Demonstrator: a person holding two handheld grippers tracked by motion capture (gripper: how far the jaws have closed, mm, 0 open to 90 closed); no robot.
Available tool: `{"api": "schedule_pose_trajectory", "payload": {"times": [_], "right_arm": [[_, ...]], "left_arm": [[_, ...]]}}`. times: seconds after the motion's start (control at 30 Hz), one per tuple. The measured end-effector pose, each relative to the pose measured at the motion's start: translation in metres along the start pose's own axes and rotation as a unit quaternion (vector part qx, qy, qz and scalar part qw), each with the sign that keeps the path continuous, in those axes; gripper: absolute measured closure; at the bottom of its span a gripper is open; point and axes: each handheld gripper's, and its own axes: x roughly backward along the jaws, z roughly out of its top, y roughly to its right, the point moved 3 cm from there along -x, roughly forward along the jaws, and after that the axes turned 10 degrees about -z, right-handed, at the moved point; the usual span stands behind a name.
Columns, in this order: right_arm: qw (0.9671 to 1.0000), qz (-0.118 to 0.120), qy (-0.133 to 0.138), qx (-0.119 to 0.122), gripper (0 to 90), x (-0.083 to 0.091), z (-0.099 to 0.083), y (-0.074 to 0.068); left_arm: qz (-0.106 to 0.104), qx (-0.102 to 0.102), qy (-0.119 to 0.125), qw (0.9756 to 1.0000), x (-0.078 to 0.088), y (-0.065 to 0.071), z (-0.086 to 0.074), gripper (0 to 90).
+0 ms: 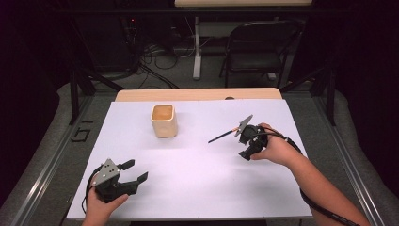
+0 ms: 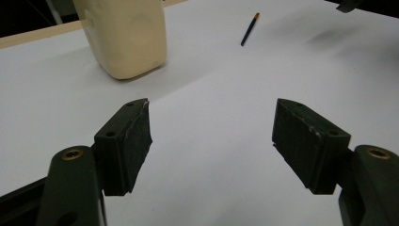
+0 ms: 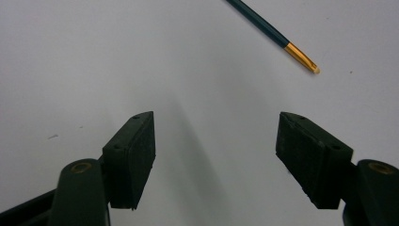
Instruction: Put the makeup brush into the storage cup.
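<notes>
Right of the cream ceramic square cup (image 1: 163,121), the right tool (image 3: 214,155) hangs spread and empty; that thin dark gold-tipped brush (image 3: 273,35) could easily roll away if nudged.

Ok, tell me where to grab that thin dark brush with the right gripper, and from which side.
Take the brush on its dark handle, just behind the gold ferrule, coming straight down from above. It lies flat on the white table, so only its two long sides are free. Turn the open right gripper so its fingers straddle the handle crosswise.
</notes>
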Motion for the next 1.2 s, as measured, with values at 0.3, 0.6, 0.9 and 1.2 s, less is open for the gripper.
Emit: {"api": "schedule_pose_trajectory", "payload": {"times": [0.3,0.6,0.9,1.2], "right_arm": [[1.0,-0.009,0.002,-0.002,27.3,-0.011,0.009,0.011],[0.9998,-0.004,-0.017,0.0,27.5,-0.022,0.012,0.021],[0.9983,0.0,-0.051,0.029,29.8,-0.027,0.018,0.029],[0.9979,-0.011,-0.047,0.043,29.8,-0.03,0.03,0.041]], "left_arm": [[-0.001,-0.001,-0.001,1.0,0.0,-0.001,0.0,28.6],[-0.002,-0.001,-0.003,1.0,-0.001,-0.001,-0.001,28.6],[-0.002,0.0,-0.004,1.0,-0.002,-0.001,-0.001,28.6],[-0.004,0.001,-0.007,1.0,-0.002,-0.001,-0.001,28.7]]}}
